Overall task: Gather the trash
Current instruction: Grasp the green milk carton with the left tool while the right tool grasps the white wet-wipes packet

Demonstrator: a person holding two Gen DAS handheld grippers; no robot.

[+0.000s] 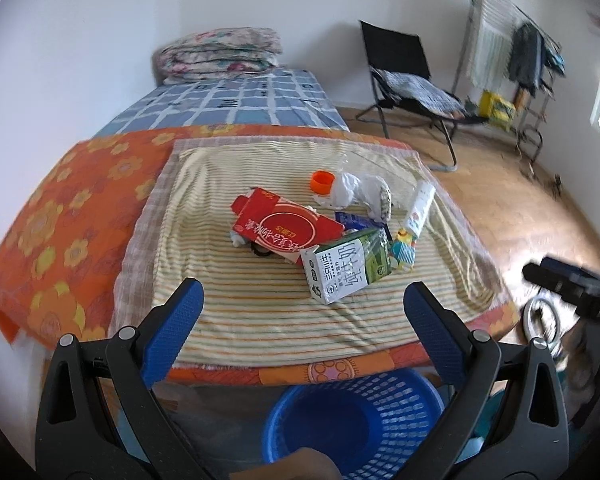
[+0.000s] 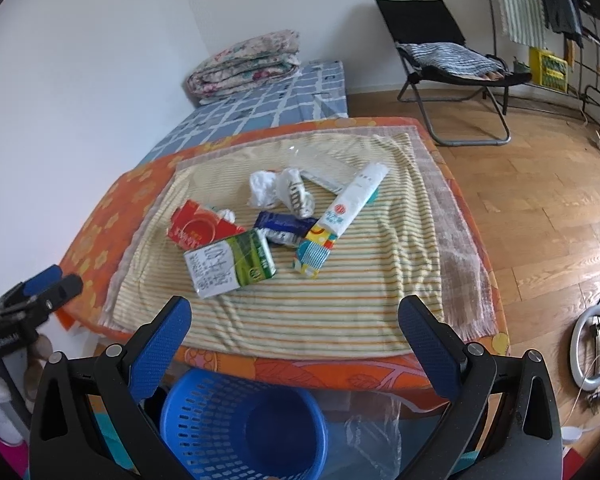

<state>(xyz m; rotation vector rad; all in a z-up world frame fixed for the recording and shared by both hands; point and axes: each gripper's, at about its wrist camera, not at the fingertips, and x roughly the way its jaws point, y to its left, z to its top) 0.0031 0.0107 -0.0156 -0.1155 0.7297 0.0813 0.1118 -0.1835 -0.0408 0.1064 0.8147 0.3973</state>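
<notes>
Trash lies on a striped towel on the bed: a green and white milk carton, a red box, crumpled white plastic, an orange cap, a blue wrapper and a long white packet. A blue basket stands on the floor by the bed's near end. My left gripper and right gripper are open and empty, held above the basket, short of the carton.
A folded quilt lies at the bed's far end against the wall. A black folding chair and a drying rack stand at the right on the wooden floor. A ring light lies on the floor.
</notes>
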